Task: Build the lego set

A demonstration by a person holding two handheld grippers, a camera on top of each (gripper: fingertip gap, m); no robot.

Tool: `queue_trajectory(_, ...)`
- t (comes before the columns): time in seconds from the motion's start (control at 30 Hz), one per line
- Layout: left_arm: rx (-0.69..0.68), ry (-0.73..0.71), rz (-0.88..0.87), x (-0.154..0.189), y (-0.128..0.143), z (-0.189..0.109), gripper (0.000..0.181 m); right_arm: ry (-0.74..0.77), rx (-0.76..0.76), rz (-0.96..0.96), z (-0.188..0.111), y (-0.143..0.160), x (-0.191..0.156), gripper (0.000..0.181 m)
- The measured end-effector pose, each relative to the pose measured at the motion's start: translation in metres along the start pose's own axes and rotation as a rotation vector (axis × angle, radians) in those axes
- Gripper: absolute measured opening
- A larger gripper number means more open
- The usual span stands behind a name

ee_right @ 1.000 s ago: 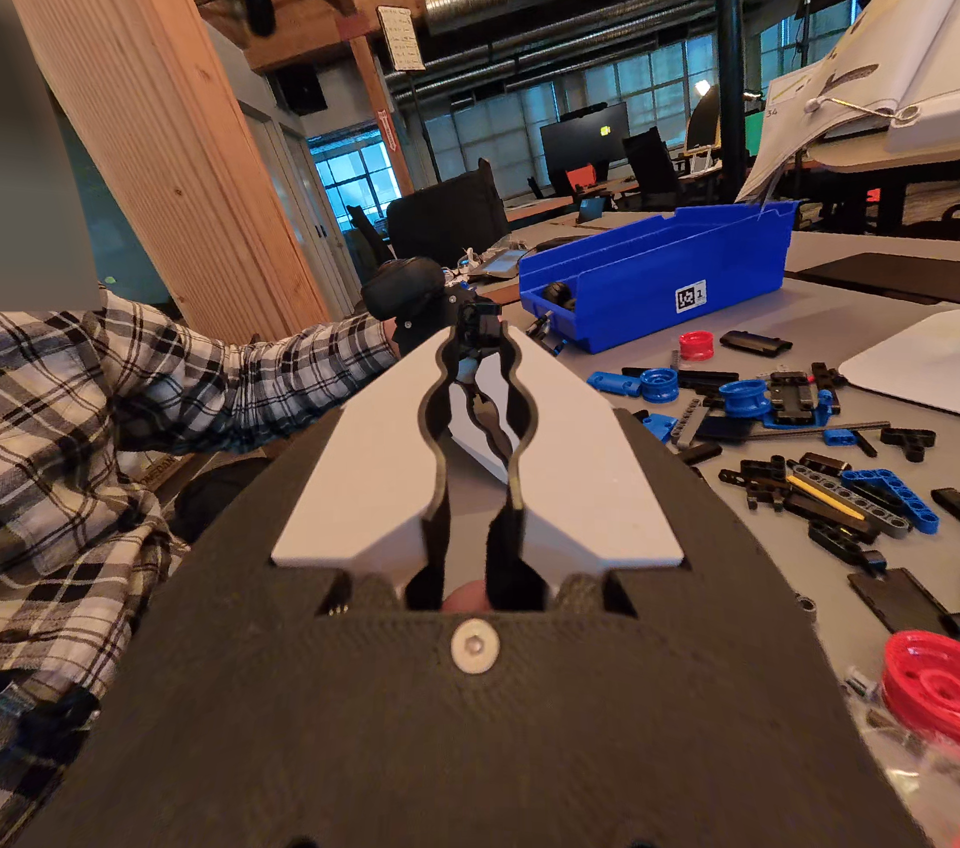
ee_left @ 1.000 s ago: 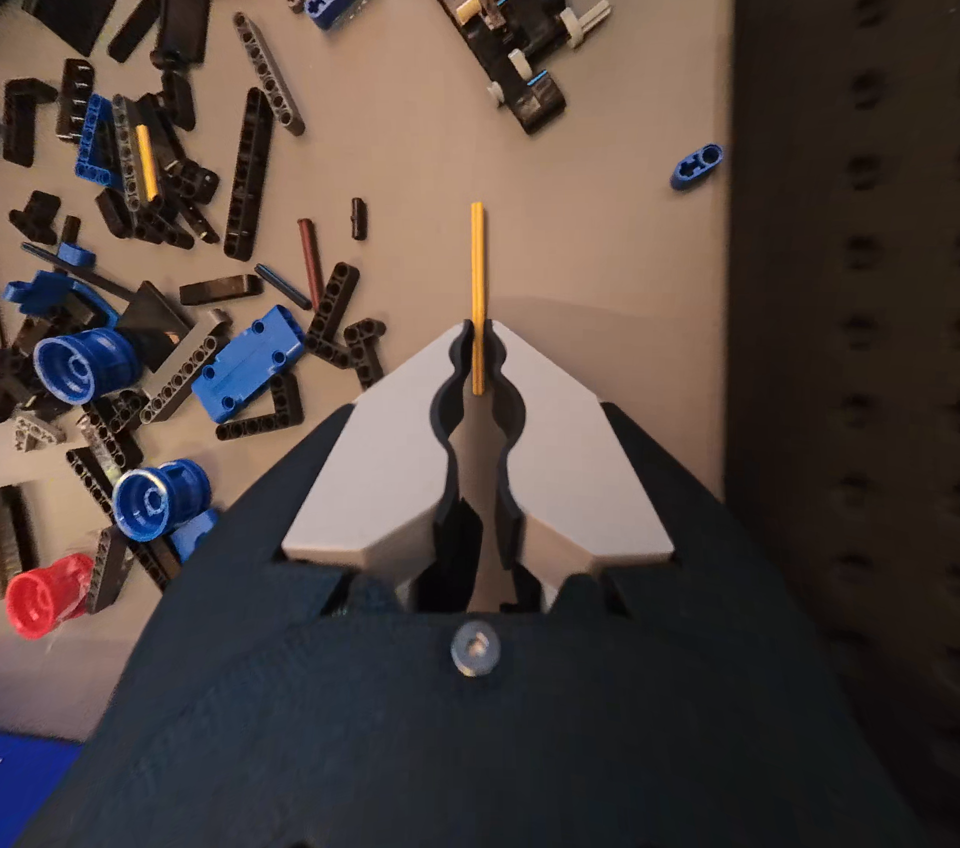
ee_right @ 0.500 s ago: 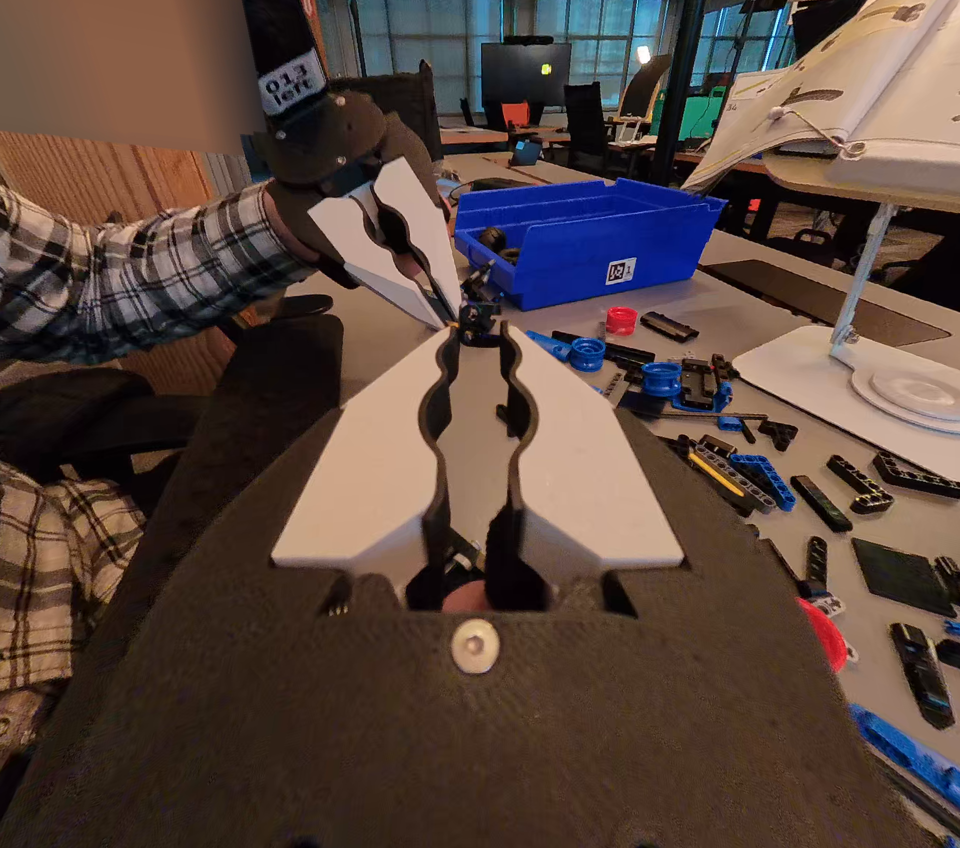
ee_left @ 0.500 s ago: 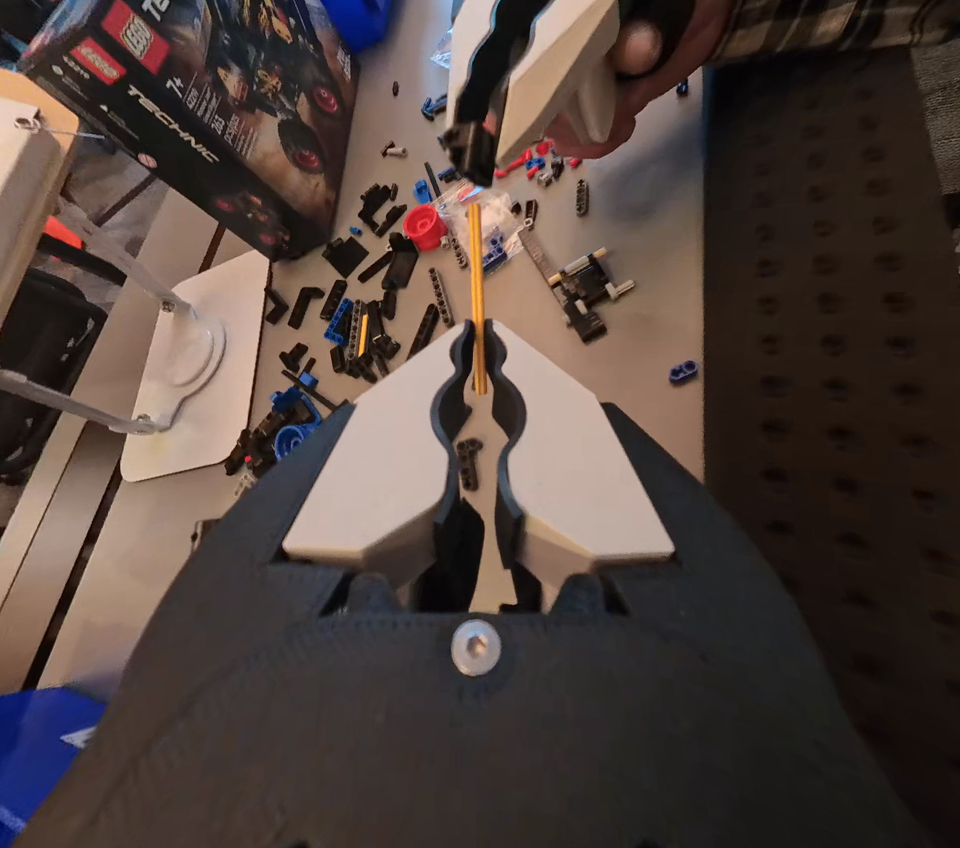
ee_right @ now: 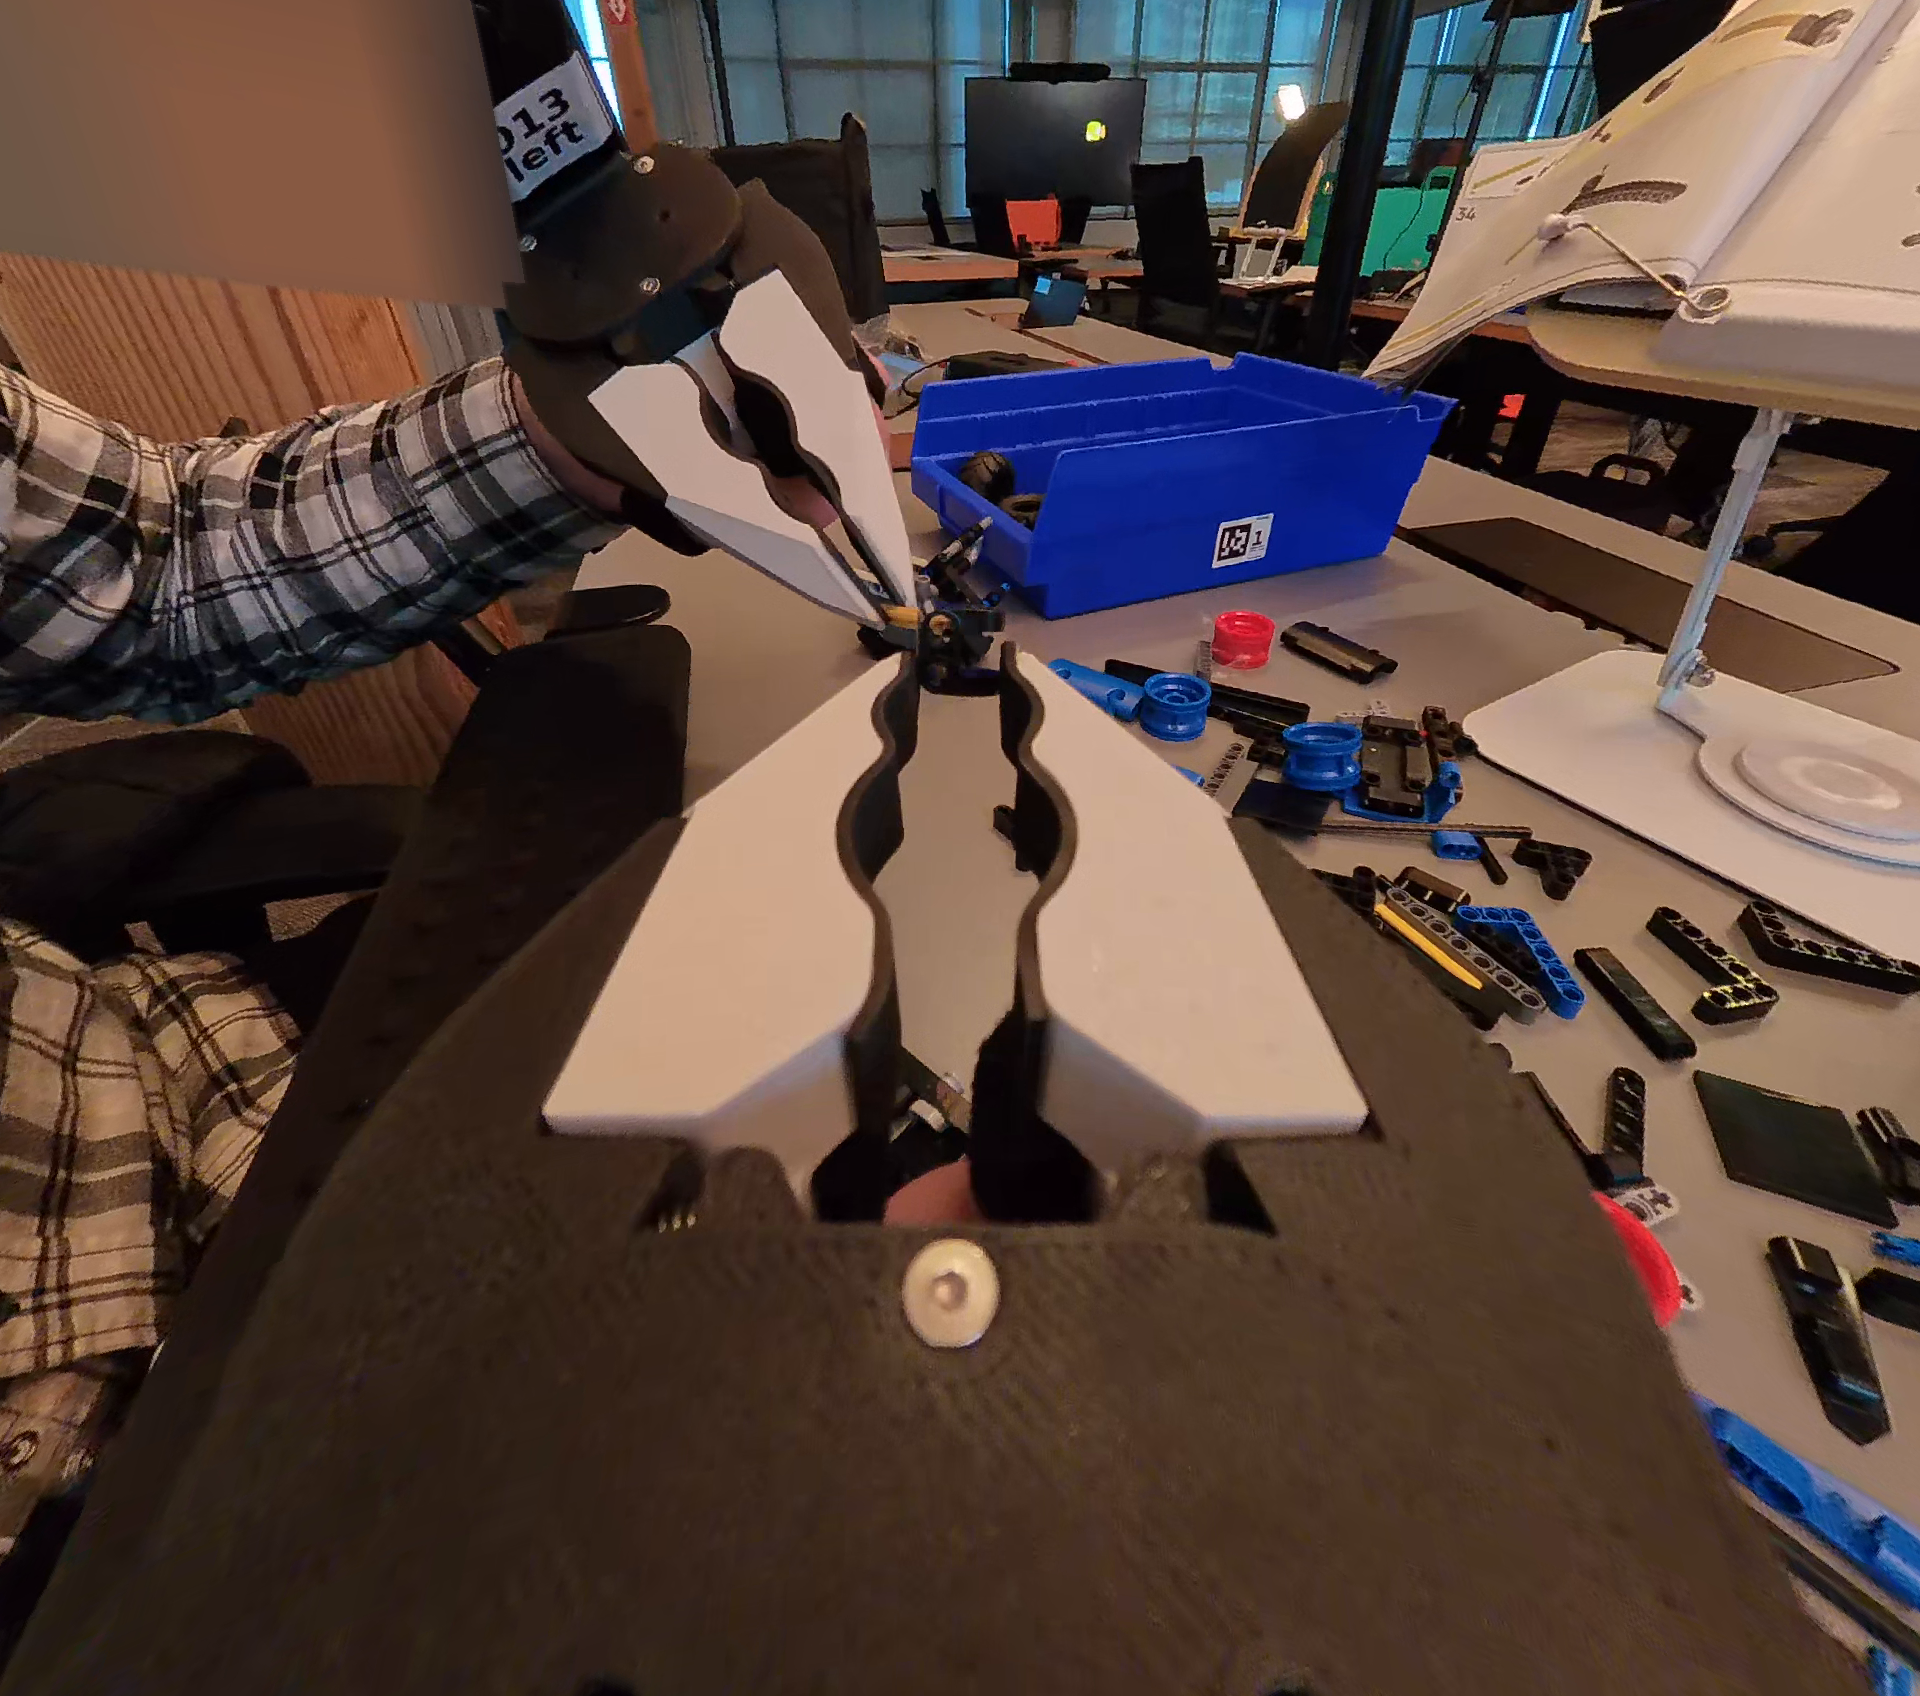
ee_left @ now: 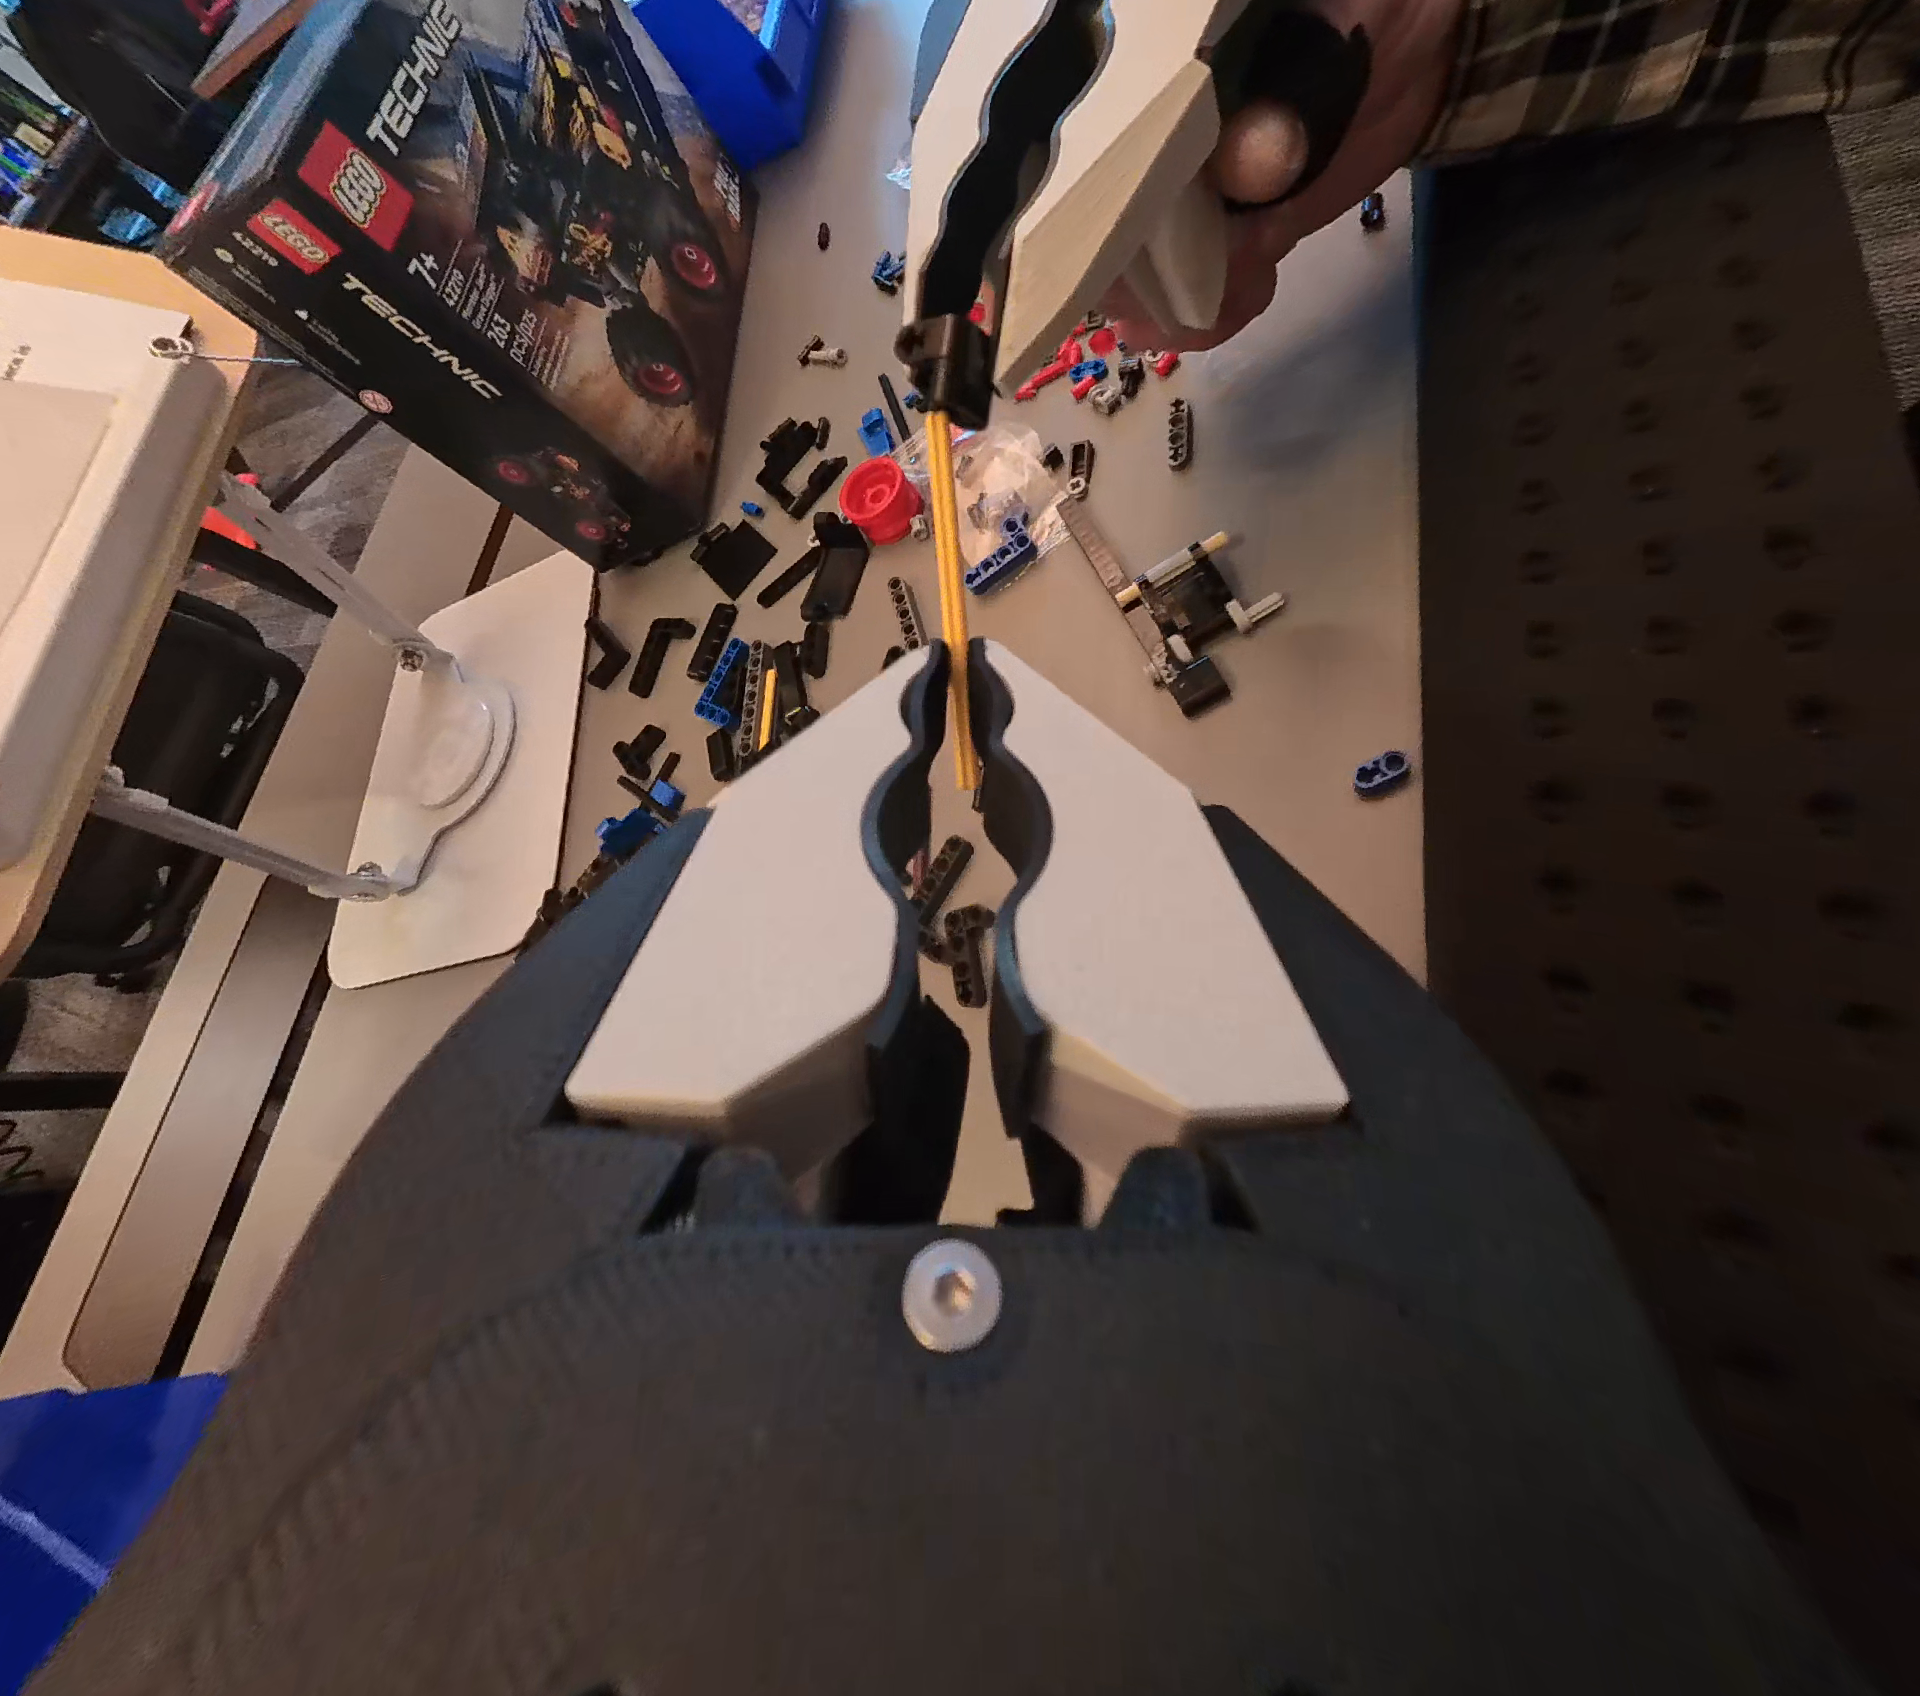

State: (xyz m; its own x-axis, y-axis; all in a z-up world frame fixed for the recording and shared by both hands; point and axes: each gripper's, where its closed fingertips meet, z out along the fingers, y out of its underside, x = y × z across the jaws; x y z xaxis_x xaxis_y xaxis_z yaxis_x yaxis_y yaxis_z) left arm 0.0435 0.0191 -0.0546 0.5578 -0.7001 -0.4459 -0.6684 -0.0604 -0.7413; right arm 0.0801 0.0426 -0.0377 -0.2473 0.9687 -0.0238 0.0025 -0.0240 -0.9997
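Note:
In the left wrist view my left gripper point(ee_left: 956, 659) is shut on a thin yellow axle point(ee_left: 948, 545) that points forward, above the table. My right gripper point(ee_left: 966, 337) comes in from the top, shut on a small black connector point(ee_left: 945, 370). The axle's far end meets that connector. In the right wrist view my right gripper point(ee_right: 956, 670) holds the black connector point(ee_right: 951, 633) at its tips. The left gripper point(ee_right: 894, 597) reaches in from the upper left, and only the yellow axle's tip point(ee_right: 900, 613) shows.
On the grey table point(ee_left: 1299, 420) lie several loose black, blue and red parts, a red wheel point(ee_left: 878, 493) and a partial black assembly point(ee_left: 1184, 607). The set's box point(ee_left: 468, 192), a blue bin point(ee_right: 1174, 483) and a booklet stand point(ee_right: 1766, 212) stand around. A black chair point(ee_left: 1662, 711) is at the right.
My left gripper has risen from just above the table with the yellow axle. The right gripper has come closer, and the axle's end now meets the black connector.

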Motion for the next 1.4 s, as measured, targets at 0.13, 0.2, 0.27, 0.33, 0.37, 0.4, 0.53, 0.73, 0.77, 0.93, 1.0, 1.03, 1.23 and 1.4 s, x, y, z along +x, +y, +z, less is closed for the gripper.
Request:
queue_trajectory(0.13, 0.011, -0.004, 0.007, 0.001, -0.004, -0.003, 0.002, -0.014, 0.012, 0.025, -0.001, -0.002, 0.000, 0.014)
queue_trajectory(0.2, 0.000, -0.008, 0.018, 0.001, -0.003, -0.003, 0.002, -0.018, 0.006, 0.027, 0.000, 0.000, -0.001, 0.014)
queue_trajectory(0.27, -0.004, -0.010, 0.027, 0.002, -0.003, -0.003, 0.002, -0.024, 0.003, 0.032, 0.000, 0.000, -0.001, 0.014)
queue_trajectory(0.33, -0.002, -0.016, 0.037, 0.002, -0.004, -0.003, 0.002, -0.037, 0.009, 0.045, 0.000, -0.001, -0.003, 0.014)
queue_trajectory(0.37, -0.002, -0.025, 0.049, 0.001, -0.005, -0.003, 0.002, -0.044, 0.007, 0.052, 0.000, 0.000, -0.004, 0.014)
queue_trajectory(0.4, -0.008, -0.036, 0.066, 0.000, -0.005, -0.004, 0.002, -0.046, -0.002, 0.057, 0.001, 0.001, -0.003, 0.014)
queue_trajectory(0.53, -0.082, -0.087, 0.201, -0.001, -0.004, -0.005, 0.001, -0.057, -0.017, 0.068, 0.001, 0.004, -0.004, 0.014)
queue_trajectory(0.73, -0.193, -0.123, 0.364, -0.001, -0.001, -0.006, 0.001, -0.050, -0.063, 0.028, 0.002, 0.010, -0.004, 0.014)
queue_trajectory(0.77, -0.213, -0.130, 0.393, -0.001, 0.001, -0.005, 0.001, -0.047, -0.079, 0.015, 0.003, 0.012, -0.004, 0.014)
queue_trajectory(0.93, -0.268, -0.136, 0.489, 0.002, 0.007, -0.005, 0.000, -0.036, -0.155, -0.037, 0.006, 0.022, -0.006, 0.014)
queue_trajectory(1.0, -0.264, -0.134, 0.490, 0.003, 0.008, -0.006, 0.000, -0.038, -0.181, -0.053, 0.007, 0.026, -0.007, 0.014)
queue_trajectory(1.03, -0.264, -0.138, 0.492, 0.003, 0.009, -0.007, 0.001, -0.036, -0.198, -0.067, 0.008, 0.028, -0.008, 0.014)
queue_trajectory(1.23, -0.281, -0.150, 0.471, 0.004, 0.028, -0.002, 0.001, 0.013, -0.297, -0.187, 0.014, 0.041, -0.010, 0.014)
queue_trajectory(1.4, -0.279, -0.171, 0.436, 0.008, 0.045, 0.006, 0.001, 0.043, -0.344, -0.298, 0.022, 0.043, -0.019, 0.014)
